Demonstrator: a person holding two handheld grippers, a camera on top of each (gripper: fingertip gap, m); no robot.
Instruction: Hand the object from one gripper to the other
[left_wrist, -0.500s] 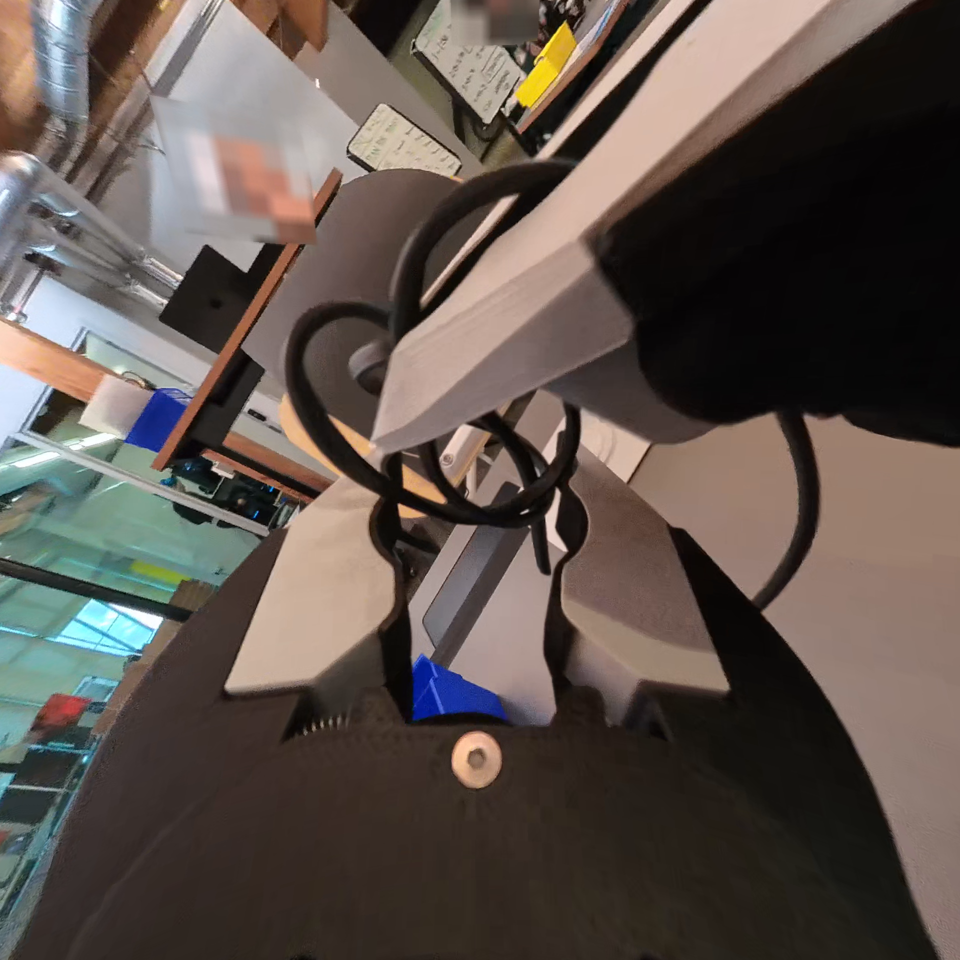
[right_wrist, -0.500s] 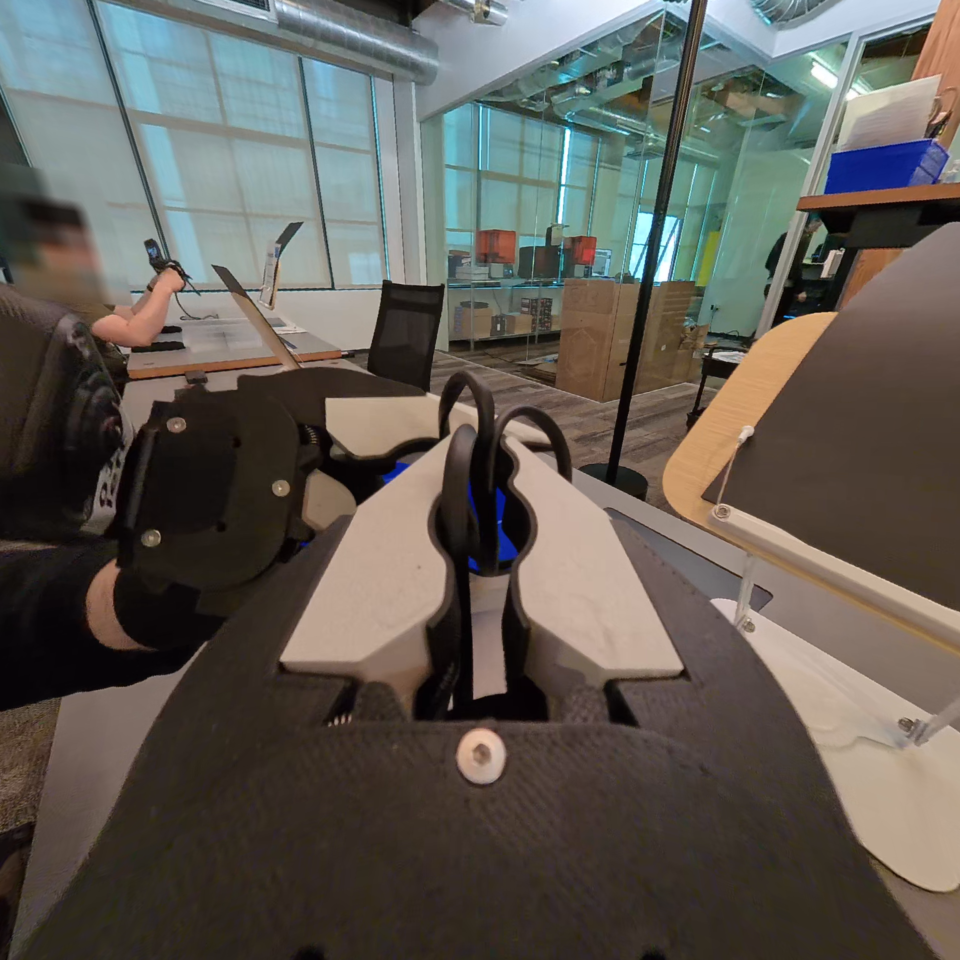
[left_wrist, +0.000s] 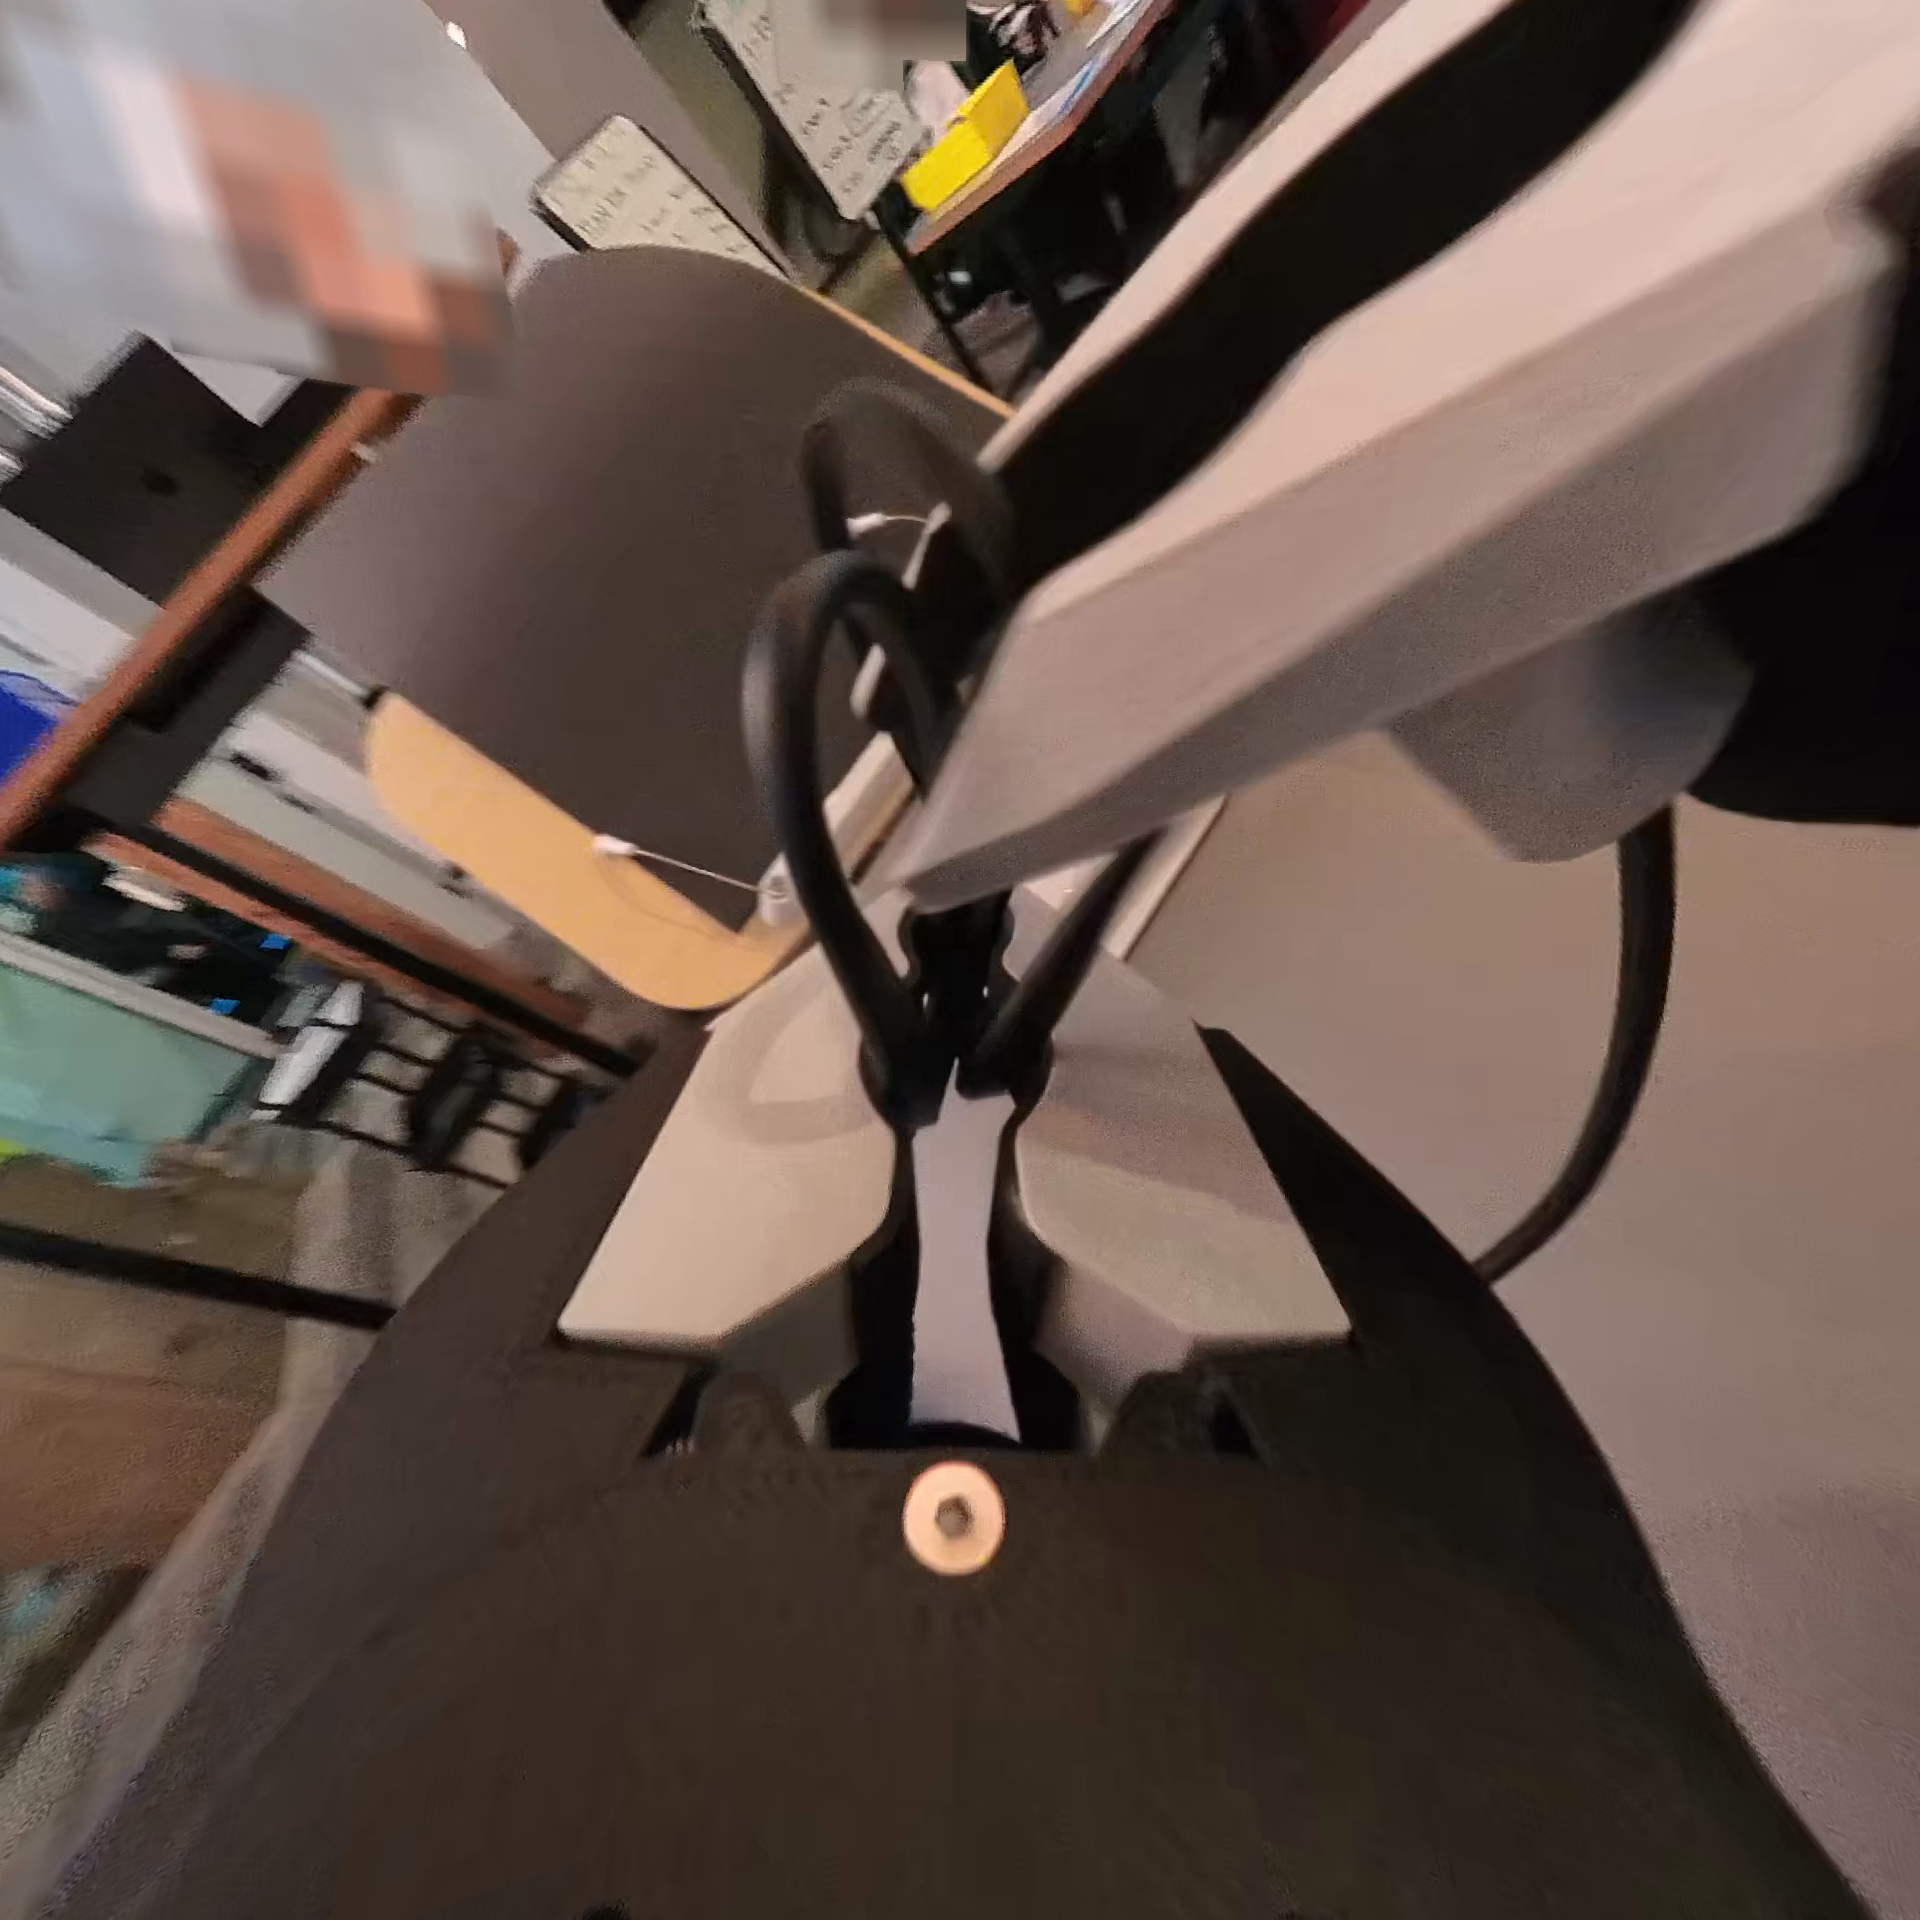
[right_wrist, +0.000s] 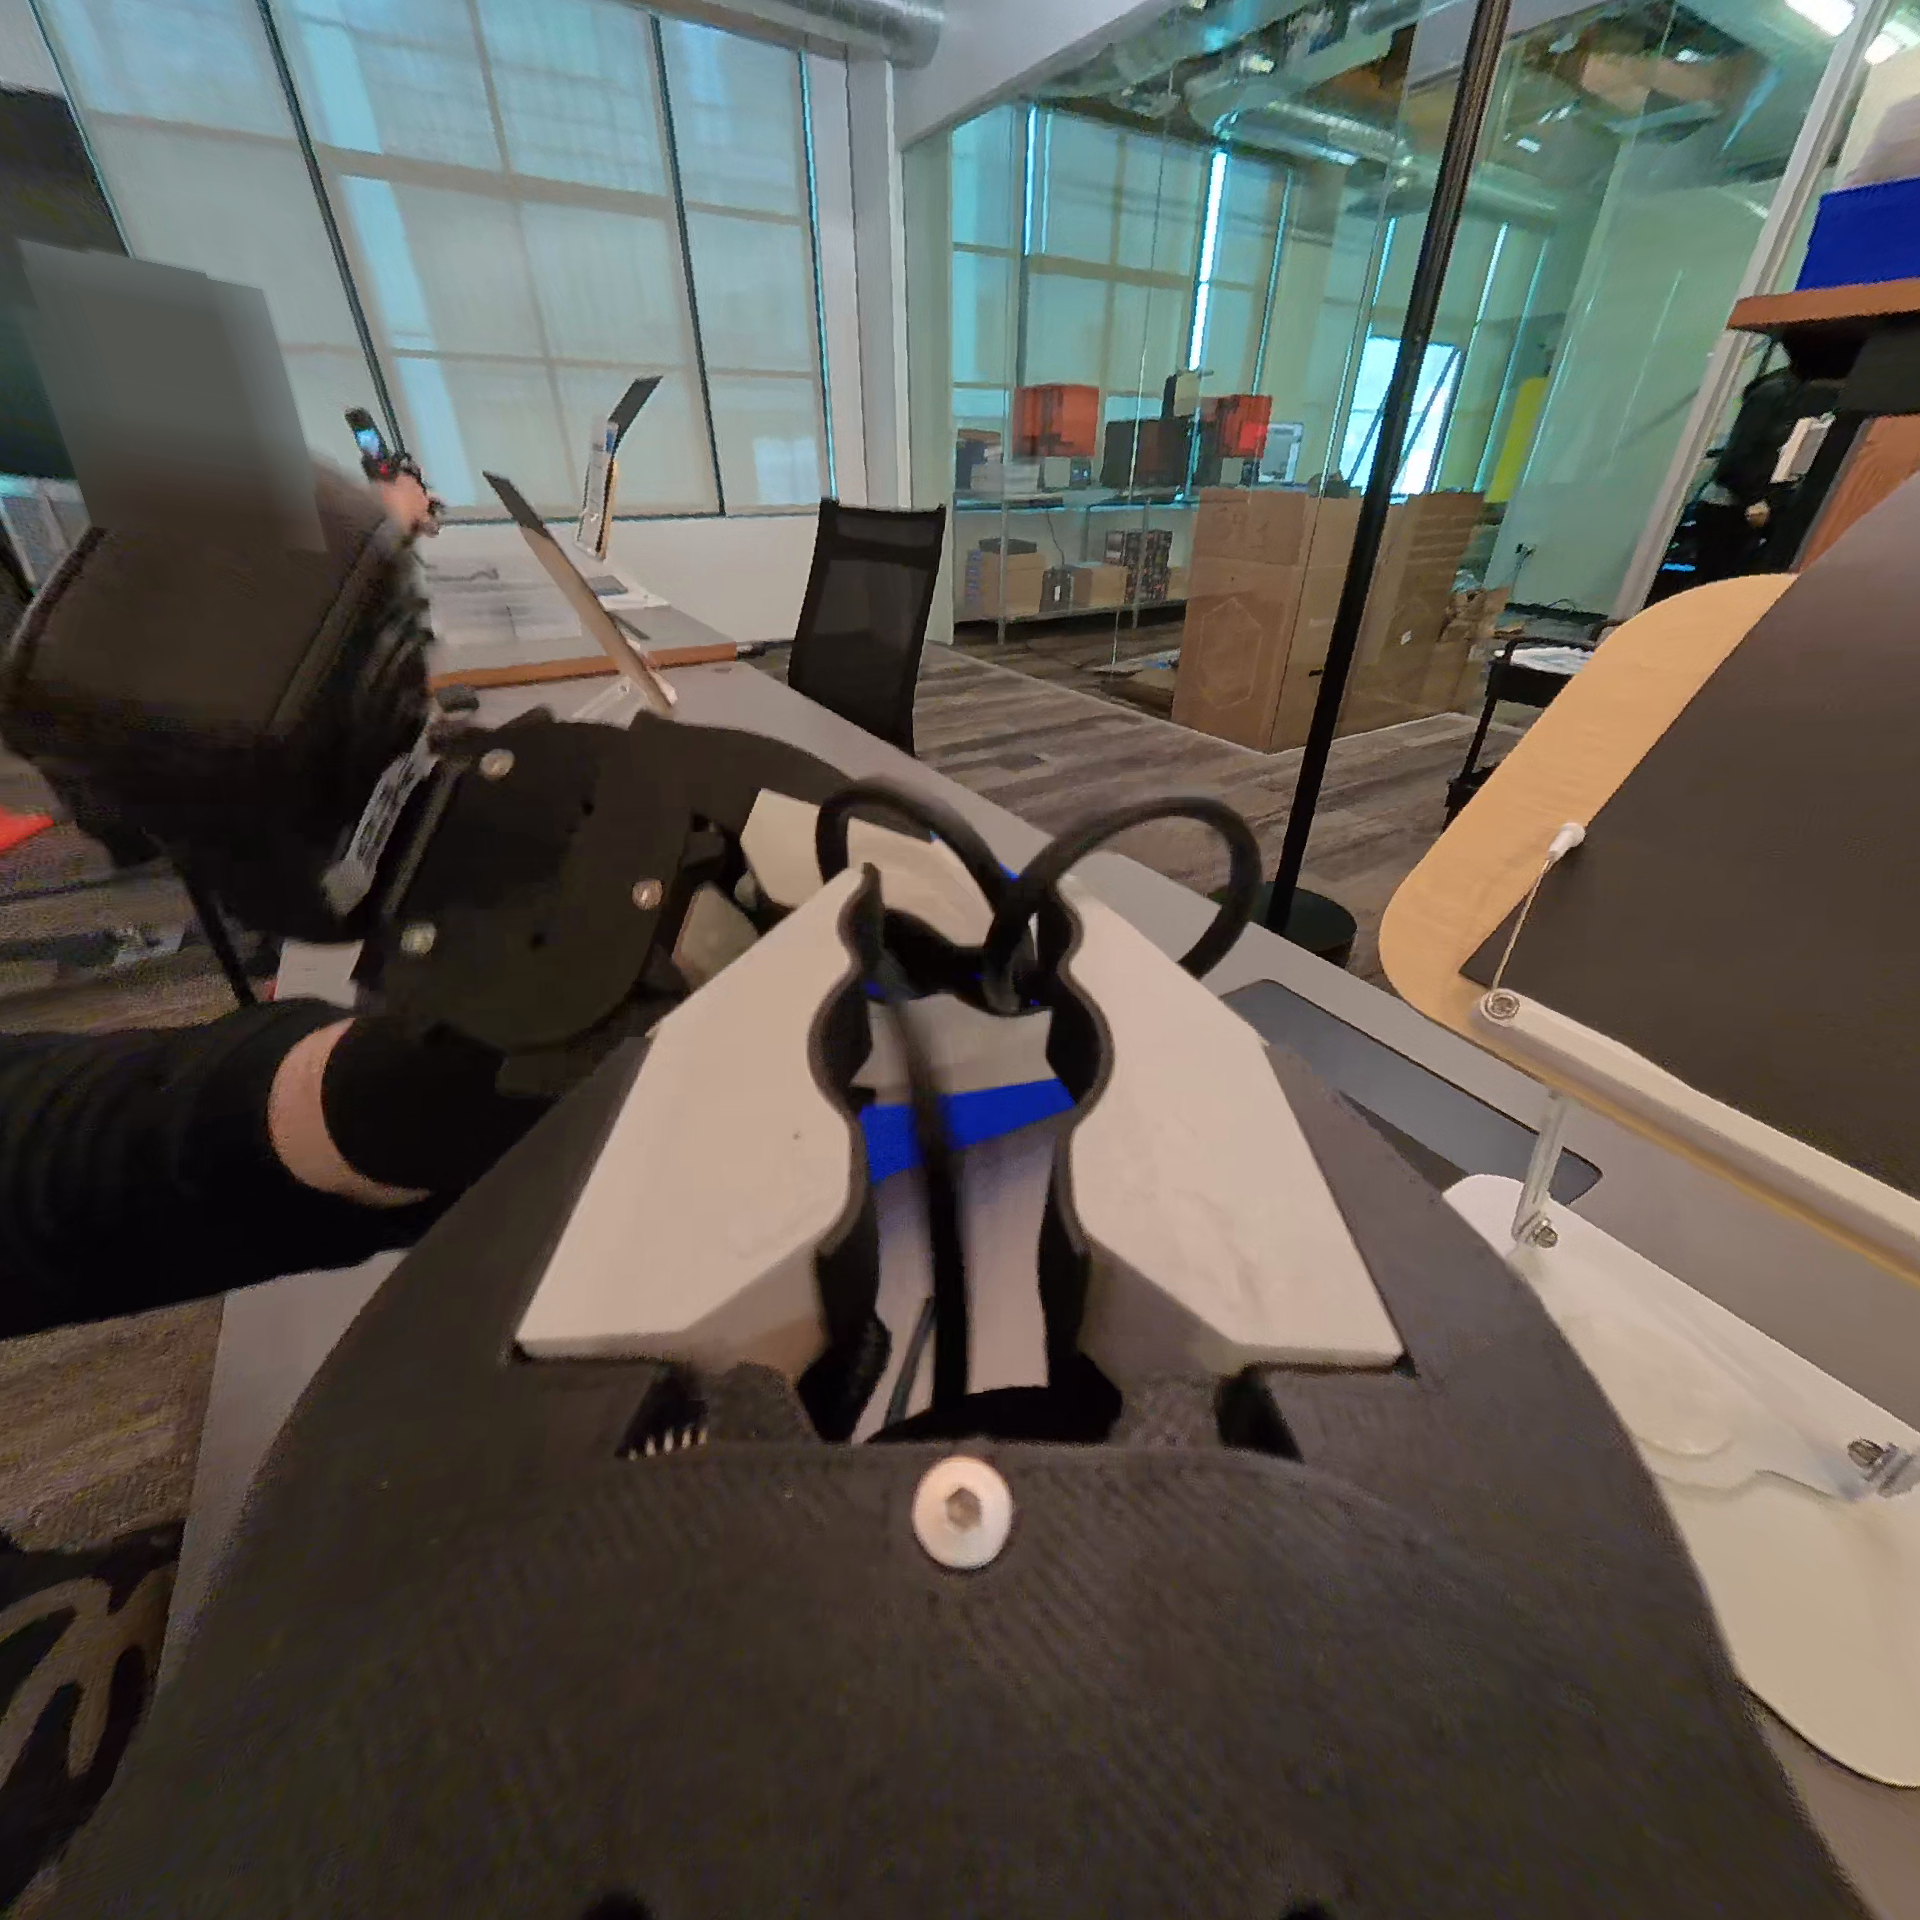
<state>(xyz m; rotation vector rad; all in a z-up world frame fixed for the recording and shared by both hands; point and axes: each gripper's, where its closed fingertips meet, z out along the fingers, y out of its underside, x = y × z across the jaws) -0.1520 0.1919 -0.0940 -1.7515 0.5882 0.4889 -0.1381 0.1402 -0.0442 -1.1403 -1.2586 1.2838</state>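
— Two tools met over the grey worktop (right_wrist: 1351, 1049), one in each hand. What was the biggest thing near them?

— A dark panel with a pale wooden edge (right_wrist: 1538, 790), standing at the right on a white base (right_wrist: 1766, 1475). A black office chair (right_wrist: 868, 613) stood well behind, by the windows.

— And the left tool (left_wrist: 954, 1091)?

— Its fingers were drawn close and pinched a black looped cord (left_wrist: 795, 748) at their tips. In the right wrist view it came in from the left, held by a gloved hand (right_wrist: 416, 1101).

— The right tool (right_wrist: 961, 935)?

— Spread moderately. The cord's loops (right_wrist: 1143, 831) rose just past its tips and one strand ran down through the gap between the fingers; I could not tell whether that strand touched either finger. A strip of blue (right_wrist: 997, 1112) showed through the same gap.

— So where was the cord?

— In the air between both tools, gripped by the left one.
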